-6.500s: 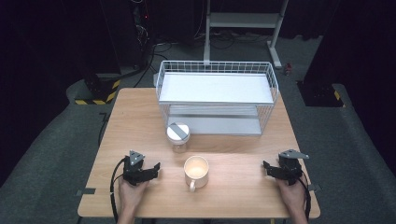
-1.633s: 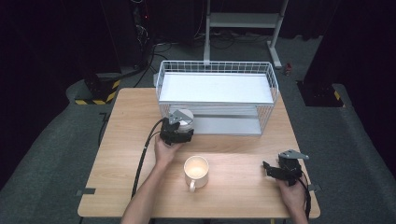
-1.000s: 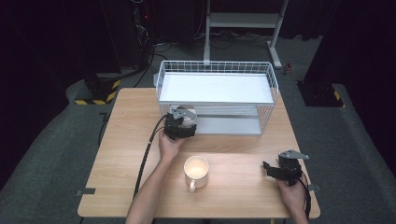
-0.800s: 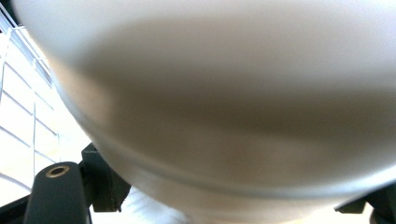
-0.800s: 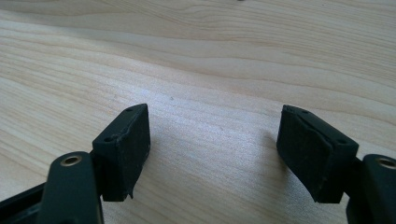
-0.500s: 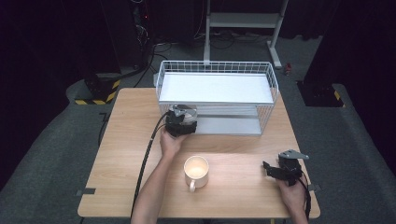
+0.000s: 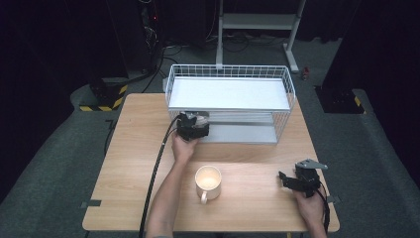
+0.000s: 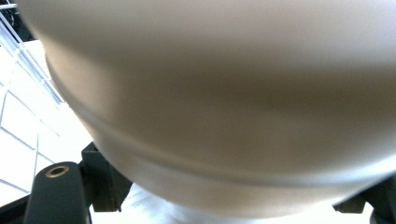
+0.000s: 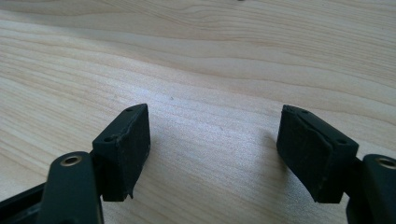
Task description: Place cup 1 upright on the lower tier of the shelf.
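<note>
My left gripper (image 7: 194,124) is shut on a grey metal cup (image 8: 210,93), whose rounded wall looms close between the jaws in the left gripper view. In the high view the cup (image 7: 201,117) peeks out beyond the gripper, right at the front left edge of the white wire rack (image 7: 171,84), level with its lower shelf (image 7: 242,133). My right gripper (image 9: 215,140) rests on the wooden table (image 7: 133,148) at the front right, open, with bare wood between its pads.
A cream mug (image 7: 208,181) with a handle toward the person stands at the table's front middle. The rack's white upper shelf (image 7: 228,93) spans the back of the table. A black cable (image 7: 156,168) trails from the left gripper along the forearm.
The left gripper went from the table's front left to the cup, took hold of it, and over the last second carried it slightly right, toward the rack's lower shelf. The right gripper has stayed put.
</note>
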`<state>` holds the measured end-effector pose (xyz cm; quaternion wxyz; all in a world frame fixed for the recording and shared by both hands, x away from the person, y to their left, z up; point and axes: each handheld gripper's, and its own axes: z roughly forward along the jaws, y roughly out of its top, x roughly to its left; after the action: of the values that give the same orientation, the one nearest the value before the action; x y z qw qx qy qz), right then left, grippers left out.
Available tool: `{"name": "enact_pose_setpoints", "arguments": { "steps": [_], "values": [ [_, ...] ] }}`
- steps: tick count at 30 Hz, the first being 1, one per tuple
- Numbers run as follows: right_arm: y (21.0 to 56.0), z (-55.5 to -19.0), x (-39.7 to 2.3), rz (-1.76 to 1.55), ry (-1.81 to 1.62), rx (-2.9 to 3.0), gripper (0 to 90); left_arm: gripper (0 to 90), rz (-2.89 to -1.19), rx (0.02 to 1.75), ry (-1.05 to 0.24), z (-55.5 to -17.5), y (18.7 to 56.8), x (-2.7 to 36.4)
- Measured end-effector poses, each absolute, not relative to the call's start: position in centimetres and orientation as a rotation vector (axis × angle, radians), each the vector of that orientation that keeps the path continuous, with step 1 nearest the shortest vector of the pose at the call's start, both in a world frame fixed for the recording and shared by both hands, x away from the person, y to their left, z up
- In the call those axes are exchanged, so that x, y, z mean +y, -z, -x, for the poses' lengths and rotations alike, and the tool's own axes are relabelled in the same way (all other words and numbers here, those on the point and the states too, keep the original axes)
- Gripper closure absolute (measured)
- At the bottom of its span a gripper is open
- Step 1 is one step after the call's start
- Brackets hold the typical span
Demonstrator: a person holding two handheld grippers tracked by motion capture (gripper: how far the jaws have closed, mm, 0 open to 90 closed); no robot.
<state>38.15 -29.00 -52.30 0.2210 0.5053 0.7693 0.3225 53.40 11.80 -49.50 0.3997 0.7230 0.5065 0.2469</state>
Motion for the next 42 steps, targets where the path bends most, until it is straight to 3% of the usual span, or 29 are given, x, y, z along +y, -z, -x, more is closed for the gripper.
{"name": "enact_pose_setpoints", "arguments": {
  "steps": [30, 42],
  "values": [
    [52.3, -38.1, -29.0, -1.398, -0.895, 2.126, 26.1, 19.0, -1.869, 1.344, -0.679, -54.3, 49.3, 11.2],
    [52.3, -38.1, -29.0, -1.395, -0.894, 2.127, 26.1, 9.6, -1.891, 1.376, -0.656, -53.8, 49.0, 11.7]
  ]
}}
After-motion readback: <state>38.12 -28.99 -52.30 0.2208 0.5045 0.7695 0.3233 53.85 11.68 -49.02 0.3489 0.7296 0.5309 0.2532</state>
